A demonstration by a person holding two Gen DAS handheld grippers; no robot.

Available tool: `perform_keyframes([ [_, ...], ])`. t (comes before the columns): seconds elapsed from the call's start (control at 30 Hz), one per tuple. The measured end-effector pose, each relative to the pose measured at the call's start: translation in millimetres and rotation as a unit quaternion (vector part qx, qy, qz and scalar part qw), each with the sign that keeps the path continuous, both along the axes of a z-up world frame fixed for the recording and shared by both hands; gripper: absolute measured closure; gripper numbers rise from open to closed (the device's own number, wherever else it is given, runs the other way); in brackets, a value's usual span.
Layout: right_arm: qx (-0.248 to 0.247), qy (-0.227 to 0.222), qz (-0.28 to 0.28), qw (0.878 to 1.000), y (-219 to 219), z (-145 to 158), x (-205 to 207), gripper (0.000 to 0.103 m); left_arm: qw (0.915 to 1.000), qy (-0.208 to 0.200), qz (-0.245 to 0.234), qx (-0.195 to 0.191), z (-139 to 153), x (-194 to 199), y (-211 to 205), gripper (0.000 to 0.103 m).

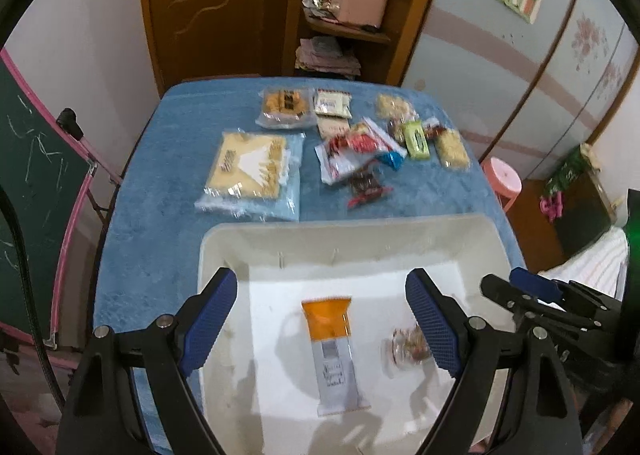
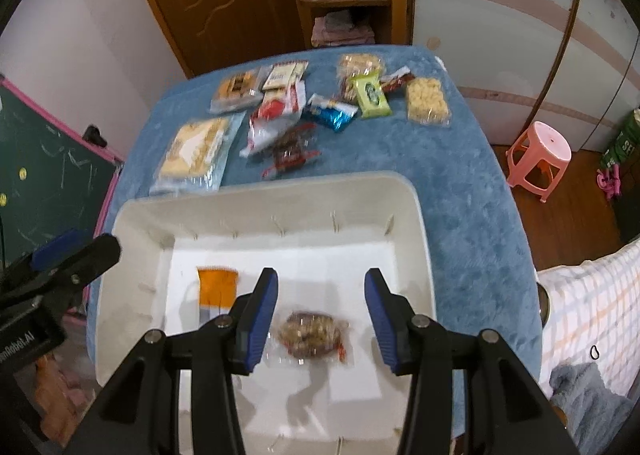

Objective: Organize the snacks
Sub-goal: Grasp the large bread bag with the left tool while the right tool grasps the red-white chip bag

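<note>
A white bin (image 1: 352, 231) (image 2: 424, 223) stands at the near edge of a table with a blue cloth. On its floor lie an orange-and-white packet (image 1: 334, 351) (image 2: 216, 291) and a clear bag of brown nut snack (image 1: 408, 347) (image 2: 312, 335). My left gripper (image 1: 322, 315) hangs open above the packet, nothing between its fingers. My right gripper (image 2: 322, 313) hangs open above the nut bag, its pads apart from it. Beyond the bin lie several snack packs: a large cracker pack (image 1: 250, 171) (image 2: 196, 151), red-and-white wrappers (image 1: 352, 151) (image 2: 276, 115), a green pack (image 1: 416, 139) (image 2: 372, 97).
A chalkboard (image 1: 36, 191) (image 2: 48, 183) with a pink frame stands to the left of the table. A pink stool (image 1: 502, 181) (image 2: 540, 159) is on the floor at the right. A wooden door and shelf (image 1: 344, 11) stand behind the table. Striped bedding (image 2: 592, 311) lies at right.
</note>
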State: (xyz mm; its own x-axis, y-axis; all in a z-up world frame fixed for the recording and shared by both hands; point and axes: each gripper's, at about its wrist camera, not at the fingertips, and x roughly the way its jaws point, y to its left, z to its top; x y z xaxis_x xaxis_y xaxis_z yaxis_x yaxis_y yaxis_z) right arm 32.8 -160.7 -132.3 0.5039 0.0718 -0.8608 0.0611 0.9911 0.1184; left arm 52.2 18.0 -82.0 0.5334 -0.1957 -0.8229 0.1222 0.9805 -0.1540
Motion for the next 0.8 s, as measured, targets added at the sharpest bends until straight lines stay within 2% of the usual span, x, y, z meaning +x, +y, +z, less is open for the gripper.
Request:
perform_keyframes([
  [0.13, 0.008, -0.010, 0.001, 1.000, -7, 21, 21, 0.057, 0.9993, -0.030, 0.006, 0.021, 24, 16, 7, 0.017],
  [0.27, 0.019, -0.010, 0.013, 1.000, -14, 44, 54, 0.052, 0.9979, -0.055, -0.002, 0.035, 52, 36, 12, 0.017],
  [0.4, -0.003, -0.033, 0.020, 0.999, -13, 68, 90, 0.052, 0.9965, -0.074, -0.007, 0.038, 77, 62, 17, 0.016],
  [0.47, -0.008, -0.051, 0.017, 0.999, -13, 75, 107, 0.051, 0.9952, -0.084, -0.007, 0.049, 85, 78, 18, 0.011],
  [0.57, -0.009, -0.046, 0.029, 0.998, -11, 75, 135, 0.051, 0.9933, -0.097, 0.000, 0.062, 93, 99, 20, 0.011],
  [0.67, 0.010, -0.022, 0.028, 0.999, -13, 65, 164, 0.051, 0.9921, -0.101, 0.005, 0.075, 92, 126, 22, 0.011],
  [0.73, 0.036, -0.004, 0.029, 0.999, -15, 56, 182, 0.051, 0.9925, -0.094, 0.009, 0.078, 84, 145, 23, 0.011],
  [0.8, 0.058, 0.017, 0.038, 0.997, -12, 45, 200, 0.051, 0.9943, -0.070, 0.010, 0.080, 68, 166, 22, 0.011],
])
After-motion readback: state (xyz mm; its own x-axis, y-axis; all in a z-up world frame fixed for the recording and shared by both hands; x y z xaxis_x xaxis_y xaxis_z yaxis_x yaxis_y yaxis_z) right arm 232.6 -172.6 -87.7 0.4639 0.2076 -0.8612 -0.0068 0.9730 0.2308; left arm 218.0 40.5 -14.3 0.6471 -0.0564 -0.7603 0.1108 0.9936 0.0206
